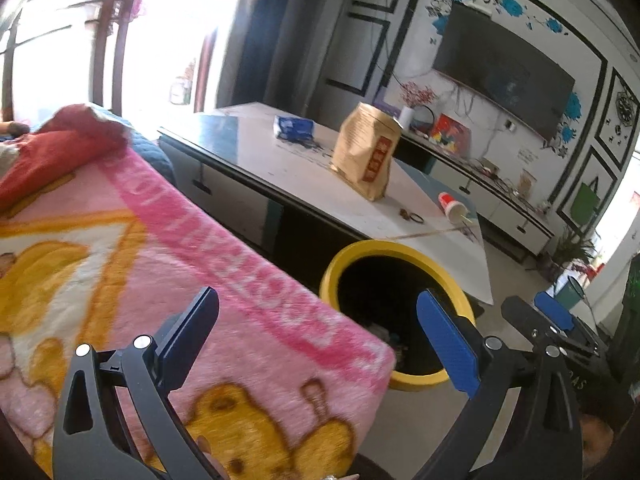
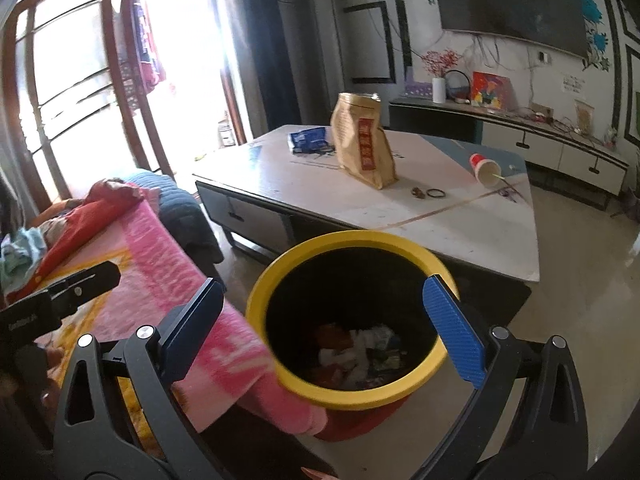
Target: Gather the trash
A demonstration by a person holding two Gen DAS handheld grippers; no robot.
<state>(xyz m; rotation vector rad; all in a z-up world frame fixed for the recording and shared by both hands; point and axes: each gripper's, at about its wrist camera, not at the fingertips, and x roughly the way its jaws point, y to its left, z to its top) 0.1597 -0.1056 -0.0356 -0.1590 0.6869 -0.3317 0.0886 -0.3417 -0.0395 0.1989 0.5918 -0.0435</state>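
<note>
A yellow-rimmed black trash bin (image 2: 360, 237) stands on the floor between the pink blanket and the coffee table, with crumpled wrappers and paper (image 2: 356, 350) in its bottom. My right gripper (image 2: 324, 322) hangs over the bin's mouth, open and empty. My left gripper (image 1: 320, 336) is open and empty above the blanket's corner, left of the bin (image 1: 400, 249). On the table are a brown paper bag (image 2: 364, 144), a blue packet (image 2: 310, 140), a tipped red paper cup (image 2: 485, 168) and small rings (image 2: 435, 193).
The pink cartoon blanket (image 1: 168, 248) covers a sofa on the left, with a red cloth (image 1: 52, 148) on it. The white coffee table (image 2: 460, 220) stands behind the bin. A TV cabinet (image 2: 552, 144) and a TV (image 2: 508, 0) line the far wall. My right gripper (image 1: 536, 314) shows at the left view's right edge.
</note>
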